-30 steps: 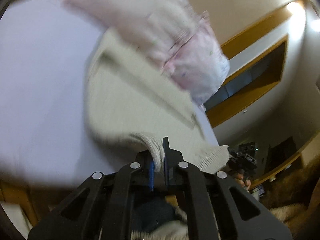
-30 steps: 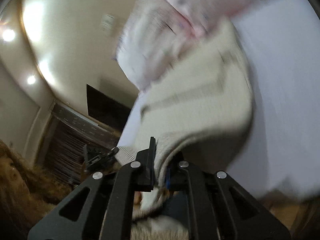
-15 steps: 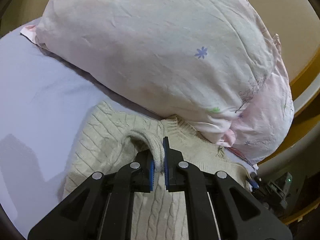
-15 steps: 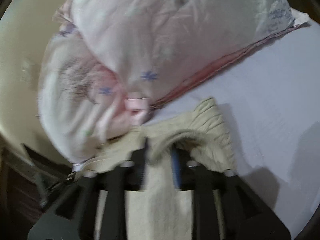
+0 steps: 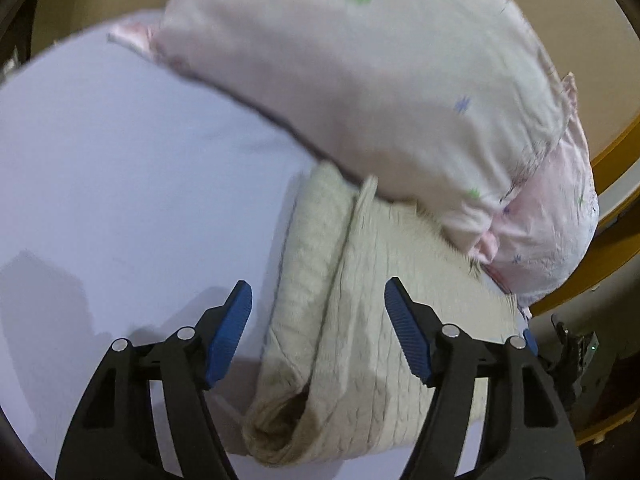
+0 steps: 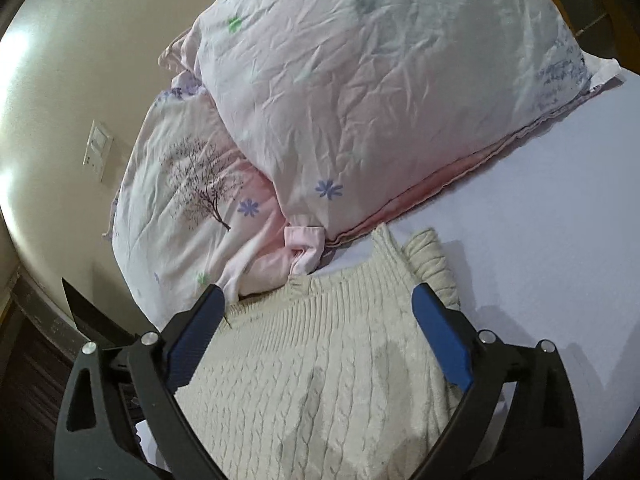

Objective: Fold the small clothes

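A cream cable-knit sweater (image 5: 360,320) lies folded over on the pale lilac bedsheet (image 5: 120,180), its far edge against the pillows. It also shows in the right wrist view (image 6: 320,368), ribbed hem toward the pillows. My left gripper (image 5: 318,304) is open and empty, just above the sweater's left fold. My right gripper (image 6: 316,312) is open and empty, its jaws wide over the sweater's right part.
A large pink-white floral pillow (image 5: 380,80) lies behind the sweater, seen also in the right wrist view (image 6: 380,92), with a second tree-print pillow (image 6: 188,192) beside it. A wooden bed frame (image 5: 616,168) runs at right. Bare sheet (image 6: 560,220) lies around.
Both grippers held the sweater's edge, carried it forward and down toward the pillows, then opened and let it go. The sweater now lies folded on the sheet.
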Action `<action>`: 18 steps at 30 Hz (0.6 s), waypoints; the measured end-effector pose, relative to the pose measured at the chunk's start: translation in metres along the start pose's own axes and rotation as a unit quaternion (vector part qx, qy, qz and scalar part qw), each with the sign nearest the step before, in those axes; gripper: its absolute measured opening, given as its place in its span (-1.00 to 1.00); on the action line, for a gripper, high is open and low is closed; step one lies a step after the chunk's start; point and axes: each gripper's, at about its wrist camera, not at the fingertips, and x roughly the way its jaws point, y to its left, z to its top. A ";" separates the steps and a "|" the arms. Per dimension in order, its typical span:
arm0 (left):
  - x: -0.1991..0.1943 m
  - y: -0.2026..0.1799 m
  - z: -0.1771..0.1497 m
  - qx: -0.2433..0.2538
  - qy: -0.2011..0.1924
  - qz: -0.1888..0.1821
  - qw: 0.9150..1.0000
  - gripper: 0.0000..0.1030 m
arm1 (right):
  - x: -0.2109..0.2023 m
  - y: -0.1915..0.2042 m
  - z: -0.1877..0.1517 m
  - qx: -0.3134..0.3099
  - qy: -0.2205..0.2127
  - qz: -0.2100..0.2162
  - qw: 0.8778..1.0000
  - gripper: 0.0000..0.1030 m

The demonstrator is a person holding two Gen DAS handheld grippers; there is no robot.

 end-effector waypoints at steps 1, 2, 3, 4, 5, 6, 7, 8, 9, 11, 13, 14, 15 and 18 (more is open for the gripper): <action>0.006 0.000 -0.003 -0.004 0.010 -0.005 1.000 0.30 | -0.002 0.000 -0.003 -0.002 0.001 0.002 1.000 0.84; 0.007 -0.003 -0.008 0.003 -0.003 -0.002 1.000 0.31 | -0.003 -0.001 -0.004 -0.001 0.002 0.005 1.000 0.84; 0.010 -0.007 -0.011 0.012 -0.001 0.000 1.000 0.28 | -0.004 -0.002 -0.004 0.003 0.003 0.010 1.000 0.84; 0.010 -0.009 -0.014 0.019 -0.007 0.004 1.000 0.19 | -0.006 -0.004 -0.004 0.007 0.005 0.015 1.000 0.84; 0.011 -0.012 -0.017 0.021 -0.007 0.010 1.000 0.09 | -0.006 -0.006 -0.004 0.012 0.007 0.020 1.000 0.84; 0.014 -0.013 -0.019 0.016 0.003 0.005 1.000 -0.40 | -0.007 -0.008 -0.004 0.018 0.009 0.025 0.999 0.84; 0.019 -0.009 -0.020 -0.014 0.026 -0.030 0.999 -0.57 | -0.008 -0.009 -0.003 0.023 0.011 0.031 0.999 0.84; 0.019 -0.007 -0.020 -0.035 0.025 -0.044 0.998 -0.58 | -0.007 -0.009 -0.002 0.027 0.012 0.037 0.999 0.84; 0.016 -0.008 -0.019 -0.049 0.022 -0.056 0.997 -0.62 | -0.010 -0.010 -0.001 0.032 0.012 0.045 0.998 0.84; 0.005 -0.026 -0.016 -0.058 0.008 -0.110 0.992 -0.64 | -0.015 -0.011 0.002 0.036 0.007 0.056 0.998 0.84; -0.004 -0.059 -0.014 -0.042 -0.003 -0.153 0.987 -0.65 | -0.023 -0.012 0.006 0.039 -0.005 0.068 0.997 0.84; -0.006 -0.090 -0.013 -0.022 -0.006 -0.185 0.983 -0.65 | -0.028 -0.012 0.008 0.040 -0.012 0.072 0.997 0.84; -0.004 -0.114 -0.014 -0.009 -0.005 -0.210 0.978 -0.65 | -0.034 -0.014 0.011 0.040 -0.025 0.075 0.996 0.84; 0.029 -0.197 -0.028 0.026 0.033 -0.309 0.950 -0.64 | -0.047 -0.022 0.018 0.041 -0.048 0.063 0.996 0.83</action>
